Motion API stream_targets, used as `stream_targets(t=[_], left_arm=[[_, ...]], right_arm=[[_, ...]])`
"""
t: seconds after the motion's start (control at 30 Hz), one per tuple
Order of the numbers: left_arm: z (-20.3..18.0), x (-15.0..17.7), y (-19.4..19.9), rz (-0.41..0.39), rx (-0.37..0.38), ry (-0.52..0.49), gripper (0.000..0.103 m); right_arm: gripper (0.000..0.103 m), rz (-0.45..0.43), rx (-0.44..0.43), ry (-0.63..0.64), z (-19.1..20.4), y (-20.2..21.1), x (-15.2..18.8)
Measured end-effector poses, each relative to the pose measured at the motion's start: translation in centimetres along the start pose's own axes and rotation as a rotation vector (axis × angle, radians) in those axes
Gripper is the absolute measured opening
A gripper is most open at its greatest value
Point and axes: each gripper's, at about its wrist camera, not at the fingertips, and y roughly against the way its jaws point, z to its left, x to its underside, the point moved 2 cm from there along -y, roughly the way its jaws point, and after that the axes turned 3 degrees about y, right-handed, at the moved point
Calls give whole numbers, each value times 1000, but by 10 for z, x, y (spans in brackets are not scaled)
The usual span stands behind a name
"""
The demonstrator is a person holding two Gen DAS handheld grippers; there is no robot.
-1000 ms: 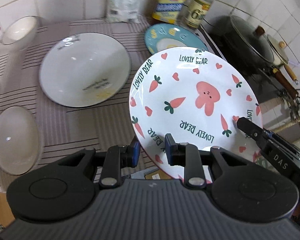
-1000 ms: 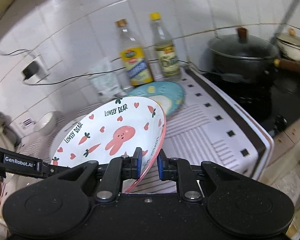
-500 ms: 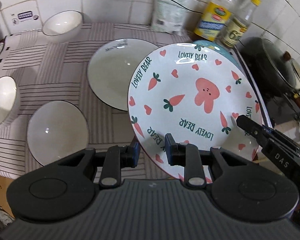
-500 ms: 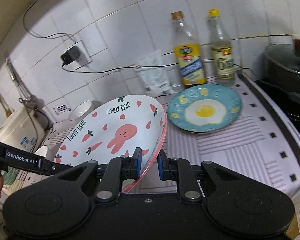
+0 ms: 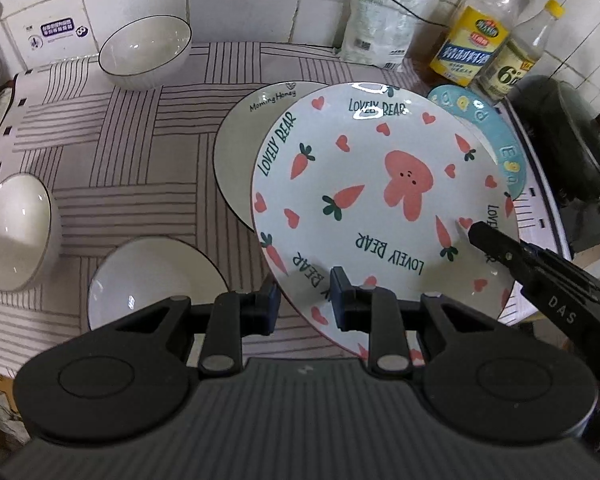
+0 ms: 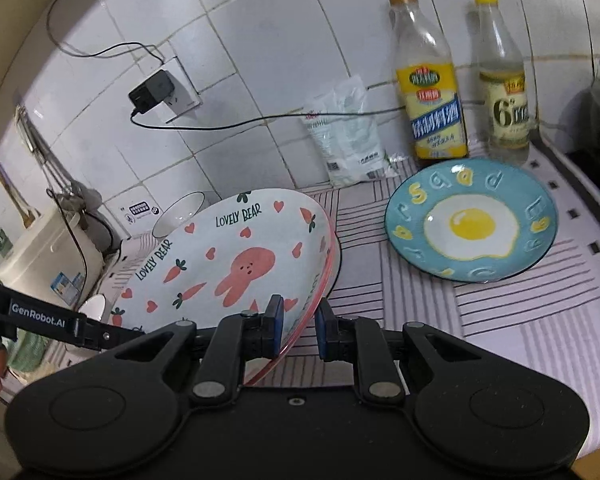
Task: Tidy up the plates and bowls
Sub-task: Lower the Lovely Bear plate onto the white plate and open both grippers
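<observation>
At centre frame, my left gripper (image 5: 303,295) and right gripper (image 6: 297,329) both clamp the bunny plate (image 5: 380,208), mid-carry; next: lower it level onto the white plate (image 5: 240,152).

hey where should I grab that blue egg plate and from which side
Take the blue plate by its raised rim on the near, open side, one finger over the lip and one under. It lies flat on the mat, so only the rim offers an edge. The bottles crowd the far side.
</observation>
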Motion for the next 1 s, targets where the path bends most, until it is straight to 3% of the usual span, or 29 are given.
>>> stream_targets(t=[0.27, 0.57, 1.0], left_arm=[[15, -29, -31, 51, -35, -60, 24], [37, -58, -66, 157, -39, -23, 24], [45, -84, -87, 231, -34, -31, 26]], right_arm=[[21, 30, 11, -59, -2, -41, 7], [21, 66, 42, -114, -3, -80, 8], [21, 108, 182, -78, 14, -95, -7]])
